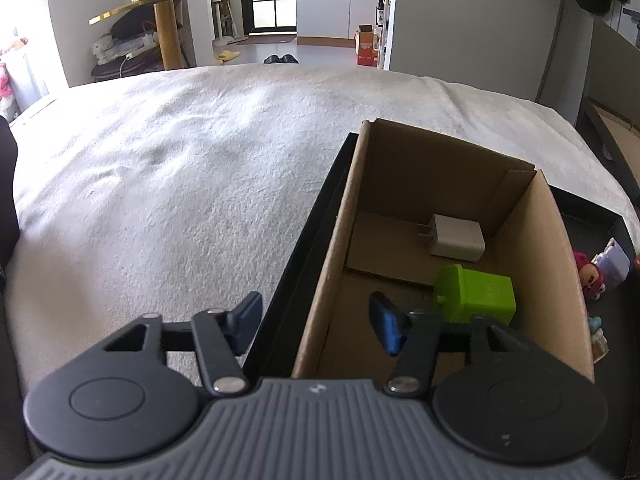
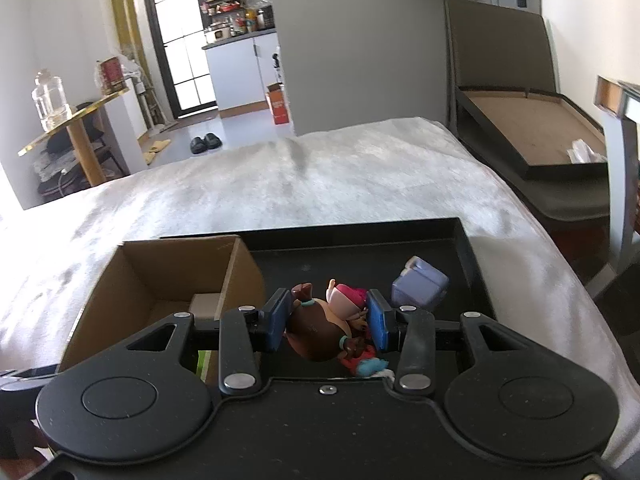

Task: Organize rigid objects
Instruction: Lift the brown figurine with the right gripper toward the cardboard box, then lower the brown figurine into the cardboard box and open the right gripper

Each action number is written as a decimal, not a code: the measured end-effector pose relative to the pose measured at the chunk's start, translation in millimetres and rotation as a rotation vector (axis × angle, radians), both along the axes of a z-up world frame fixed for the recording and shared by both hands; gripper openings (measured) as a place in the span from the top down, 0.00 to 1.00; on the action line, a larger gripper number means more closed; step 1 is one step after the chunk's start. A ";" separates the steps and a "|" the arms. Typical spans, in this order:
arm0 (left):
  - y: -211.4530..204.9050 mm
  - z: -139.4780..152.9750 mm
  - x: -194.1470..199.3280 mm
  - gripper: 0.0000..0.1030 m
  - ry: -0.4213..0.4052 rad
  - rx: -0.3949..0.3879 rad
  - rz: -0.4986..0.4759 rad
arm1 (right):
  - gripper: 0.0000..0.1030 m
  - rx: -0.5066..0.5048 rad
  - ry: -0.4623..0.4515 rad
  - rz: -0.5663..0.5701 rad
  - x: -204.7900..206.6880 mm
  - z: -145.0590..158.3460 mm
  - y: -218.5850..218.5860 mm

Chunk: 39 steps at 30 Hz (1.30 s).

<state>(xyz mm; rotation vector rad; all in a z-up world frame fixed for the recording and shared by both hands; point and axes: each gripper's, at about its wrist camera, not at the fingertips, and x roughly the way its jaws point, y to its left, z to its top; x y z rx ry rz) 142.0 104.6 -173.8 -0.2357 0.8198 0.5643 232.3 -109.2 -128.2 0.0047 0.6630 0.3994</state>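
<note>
Right tongs (image 2: pixel 328 322) clenched on doll figurine (image 2: pixel 320 328), held above black tray (image 2: pixel 460 240). Rigid, light, smooth plastic; irregular shape could pivot, so grip across broad body. Cardboard box (image 2: pixel 176 256) left of tongs. Left tongs (image 1: pixel 316 324) released, straddling box wall.

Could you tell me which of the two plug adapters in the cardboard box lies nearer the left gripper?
The green adapter, just past the left gripper; the white adapter lies farther back.

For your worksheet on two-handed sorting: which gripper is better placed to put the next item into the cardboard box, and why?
Probably the right gripper: its jaws already clamp the toy figure beside the cardboard box. The left gripper holds nothing, straddling the box wall.
</note>
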 end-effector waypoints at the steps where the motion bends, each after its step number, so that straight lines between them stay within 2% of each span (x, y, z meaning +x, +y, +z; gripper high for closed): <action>1: -0.1 -0.4 -0.3 0.48 -0.002 0.000 0.002 | 0.60 0.001 -0.003 0.007 -1.0 1.3 2.6; 3: -0.4 -0.3 -2.0 0.52 -0.014 -0.002 0.000 | 0.60 0.003 -0.007 0.022 -3.3 4.2 9.3; 4: -0.7 -0.2 -2.8 0.60 -0.017 -0.003 -0.004 | 0.60 0.004 -0.009 0.031 -5.0 5.6 12.9; 7: 0.7 -1.2 -4.0 0.74 -0.018 -0.023 -0.006 | 0.60 0.006 -0.016 0.069 -9.2 9.0 24.2; 12: 2.7 -1.5 -6.5 0.85 -0.029 -0.031 -0.011 | 0.60 0.013 -0.019 0.118 -13.7 10.9 40.5; 28: 22.3 0.9 -12.4 0.87 -0.081 -0.134 -0.025 | 0.60 -0.085 -0.010 0.245 -20.6 4.0 93.5; 39: 23.5 1.1 -12.2 0.87 -0.084 -0.149 -0.014 | 0.59 -0.113 -0.042 0.301 -24.4 10.2 120.7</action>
